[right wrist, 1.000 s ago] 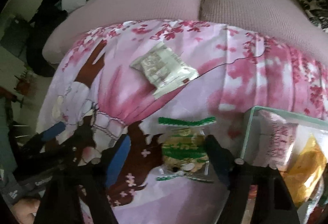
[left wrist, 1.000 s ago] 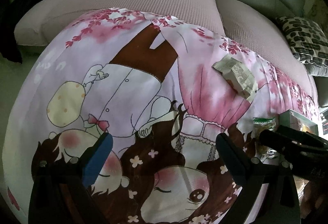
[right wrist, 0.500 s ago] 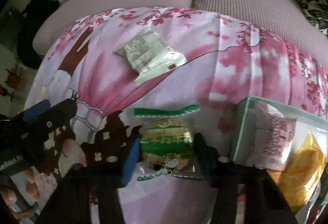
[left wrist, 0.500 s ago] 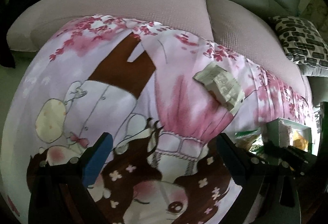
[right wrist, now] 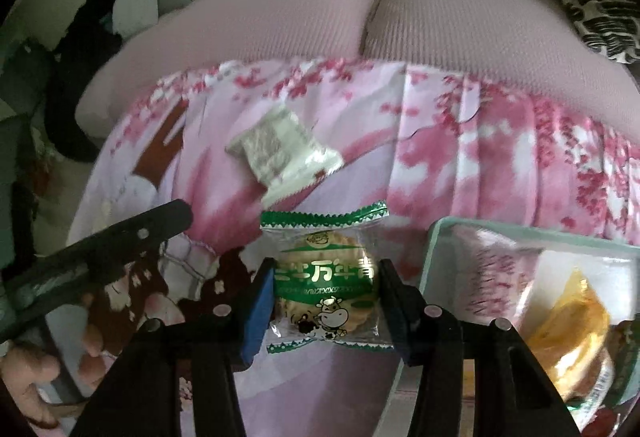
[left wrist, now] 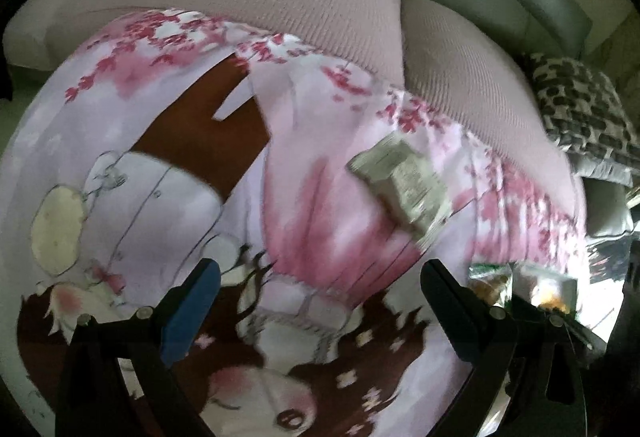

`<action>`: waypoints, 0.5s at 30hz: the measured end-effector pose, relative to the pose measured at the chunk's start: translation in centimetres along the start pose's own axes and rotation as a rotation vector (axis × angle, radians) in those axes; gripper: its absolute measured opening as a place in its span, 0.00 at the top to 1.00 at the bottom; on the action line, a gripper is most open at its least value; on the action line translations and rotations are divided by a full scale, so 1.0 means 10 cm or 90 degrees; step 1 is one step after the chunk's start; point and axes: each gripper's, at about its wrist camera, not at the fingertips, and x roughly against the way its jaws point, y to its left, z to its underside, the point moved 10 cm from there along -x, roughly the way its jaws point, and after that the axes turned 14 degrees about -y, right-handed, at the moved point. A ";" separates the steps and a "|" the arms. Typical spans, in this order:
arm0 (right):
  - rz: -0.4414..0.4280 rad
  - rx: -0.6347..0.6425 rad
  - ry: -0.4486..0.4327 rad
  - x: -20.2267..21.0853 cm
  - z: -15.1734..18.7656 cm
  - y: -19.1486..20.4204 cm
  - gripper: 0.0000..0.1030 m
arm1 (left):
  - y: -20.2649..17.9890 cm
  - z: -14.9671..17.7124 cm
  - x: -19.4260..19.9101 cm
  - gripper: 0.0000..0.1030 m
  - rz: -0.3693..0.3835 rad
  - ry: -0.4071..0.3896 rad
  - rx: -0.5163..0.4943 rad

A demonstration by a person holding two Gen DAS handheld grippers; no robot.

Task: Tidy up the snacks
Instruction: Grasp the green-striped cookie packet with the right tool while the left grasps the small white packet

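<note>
Right wrist view: within the last second the right gripper (right wrist: 326, 301) had closed from a wide straddle onto the green cracker pack (right wrist: 325, 287), its jaws now pressing both sides of the wrapper just above the pink cloth (right wrist: 460, 157). That looked like a completed grasp, ready for the tray (right wrist: 436, 241) just to its right, already holding snacks. The left gripper (left wrist: 320, 301) stayed open and empty, having swung toward the white pack (left wrist: 404, 183), which lay untouched farther up the cloth.
</note>
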 end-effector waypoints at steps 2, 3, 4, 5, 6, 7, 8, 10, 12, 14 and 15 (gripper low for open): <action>-0.003 -0.017 -0.016 0.07 -0.11 -0.08 0.49 | -0.08 -0.05 -0.05 0.04 0.008 0.002 0.000; -0.005 -0.024 -0.023 0.09 -0.16 -0.10 0.49 | -0.14 -0.08 -0.09 0.06 0.013 0.004 -0.001; -0.006 -0.028 -0.030 0.12 -0.23 -0.14 0.49 | -0.19 -0.10 -0.12 0.07 0.019 0.006 0.001; -0.004 -0.034 -0.037 0.15 -0.30 -0.18 0.49 | -0.24 -0.12 -0.15 0.08 0.026 0.008 0.004; -0.002 -0.038 -0.044 0.16 -0.38 -0.21 0.49 | -0.30 -0.13 -0.20 0.08 0.034 0.013 0.008; 0.002 -0.039 -0.054 0.21 -0.45 -0.26 0.49 | -0.34 -0.14 -0.25 0.09 0.037 0.017 0.010; 0.004 -0.039 -0.060 0.23 -0.50 -0.29 0.49 | -0.38 -0.16 -0.30 0.10 0.038 0.020 0.013; 0.007 -0.039 -0.072 0.30 -0.57 -0.37 0.49 | -0.45 -0.18 -0.41 0.22 0.034 0.026 0.019; 0.009 -0.039 -0.075 0.34 -0.58 -0.44 0.49 | -0.52 -0.22 -0.49 0.23 0.025 0.019 0.021; 0.009 -0.043 -0.073 0.37 -0.56 -0.53 0.49 | -0.60 -0.25 -0.58 0.23 0.018 0.017 0.015; 0.009 -0.046 -0.073 0.39 -0.54 -0.57 0.49 | -0.63 -0.26 -0.63 0.23 0.013 0.019 0.014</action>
